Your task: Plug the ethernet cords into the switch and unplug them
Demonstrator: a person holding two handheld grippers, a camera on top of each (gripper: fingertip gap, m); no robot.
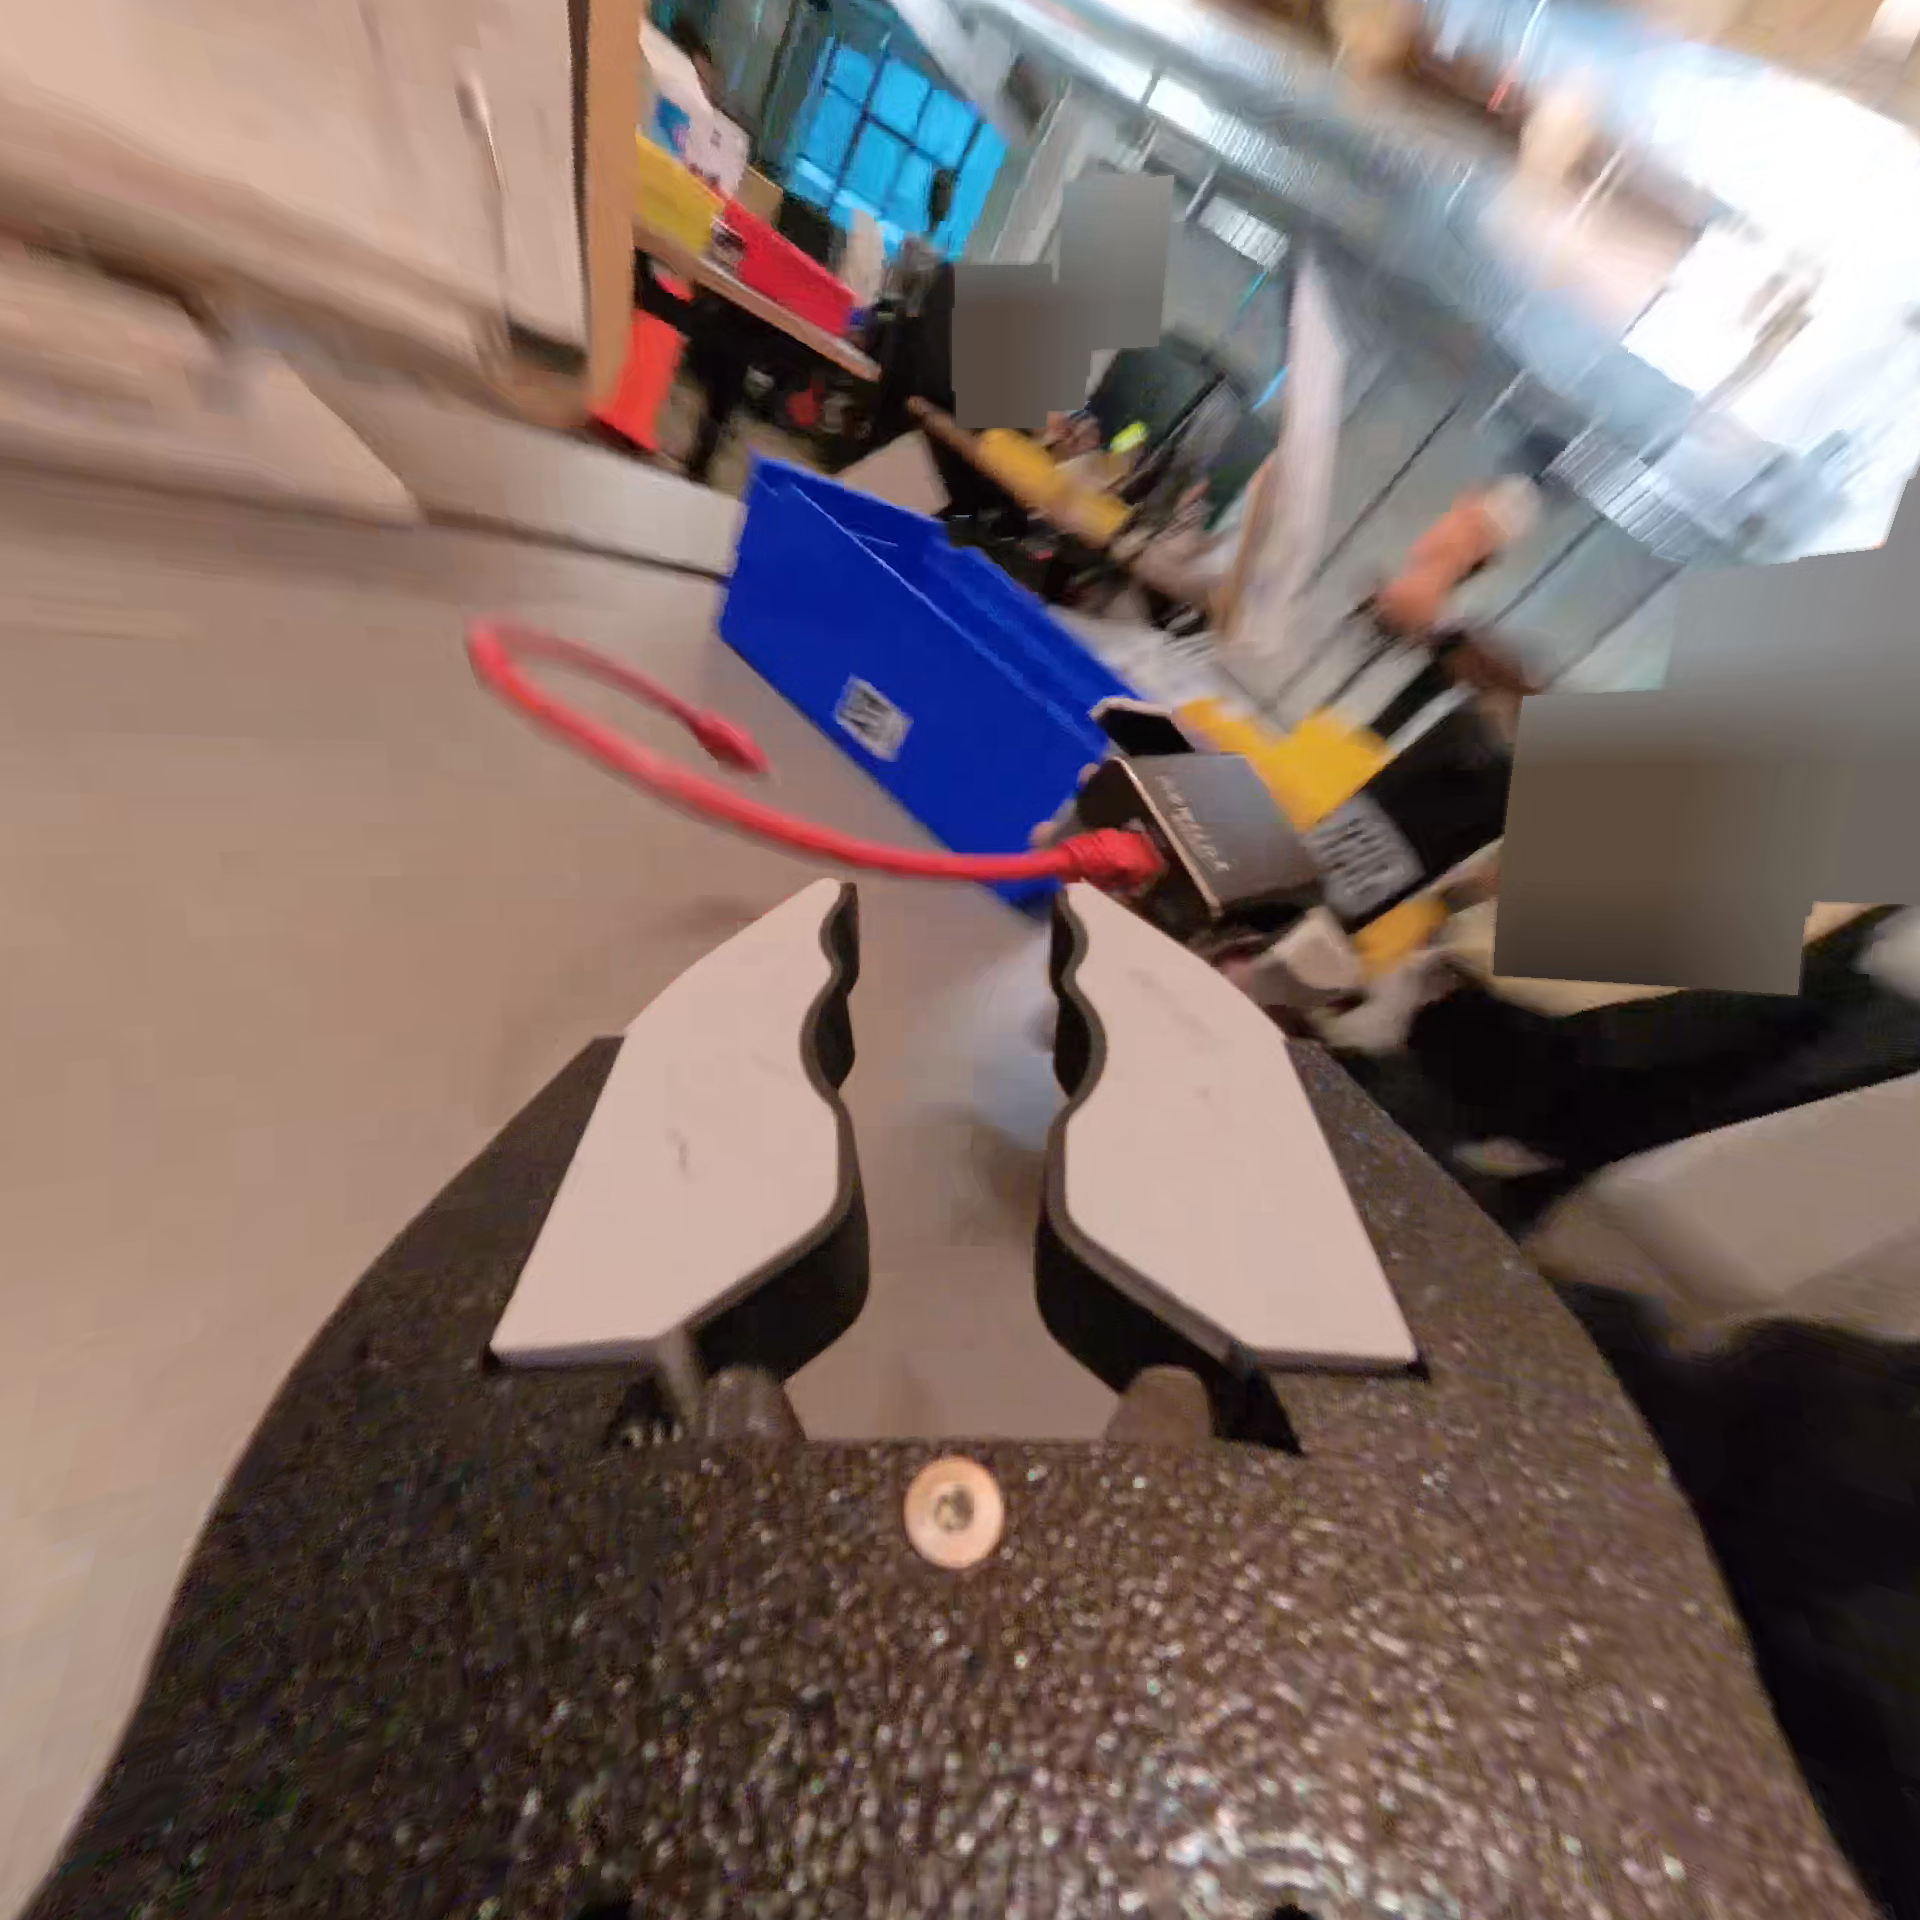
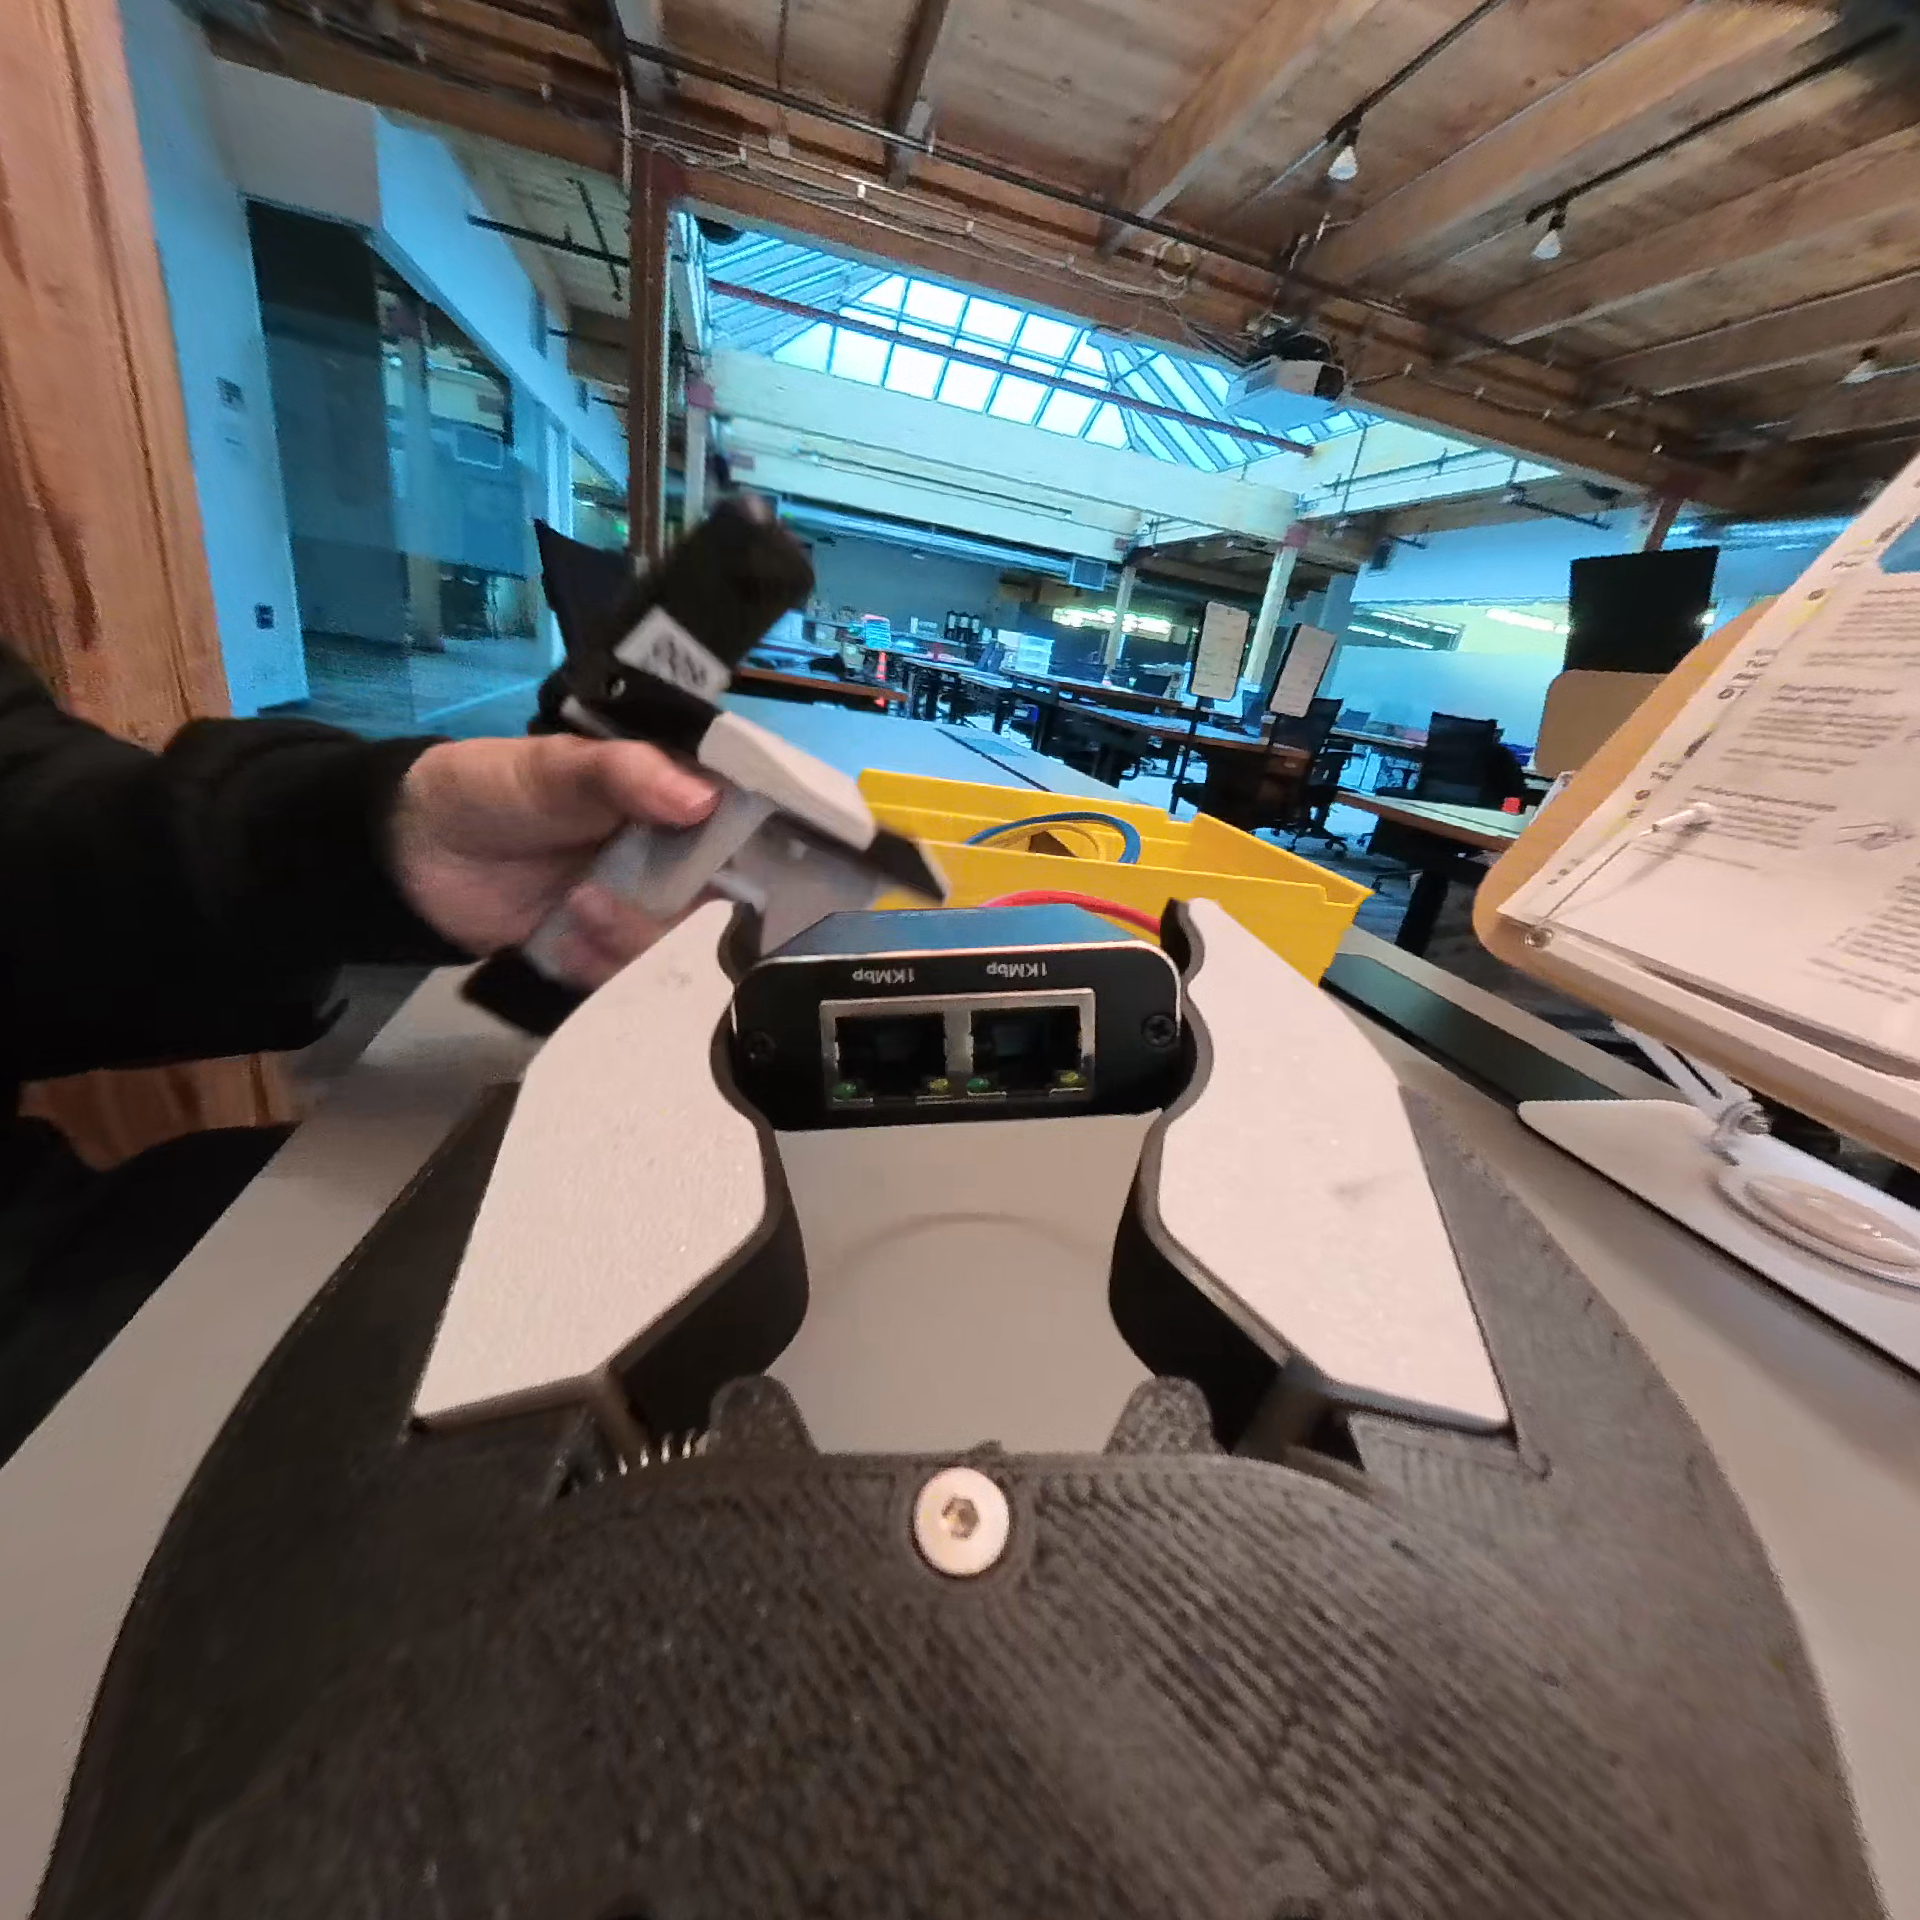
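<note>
My right gripper is shut on a small black switch and holds it with two empty ports facing the camera. A red ethernet cord is plugged into the switch's far side. The cord loops back over the table and its free plug lies loose. A short piece of the cord shows behind the switch in the right wrist view. My left gripper is open and empty, just short of the plugged red connector. It also shows in the right wrist view, held in a hand, left of the switch.
A blue bin stands on the grey table behind the cord. A yellow bin with cables in it sits beyond the switch. A tilted board with papers on a stand is at the right.
</note>
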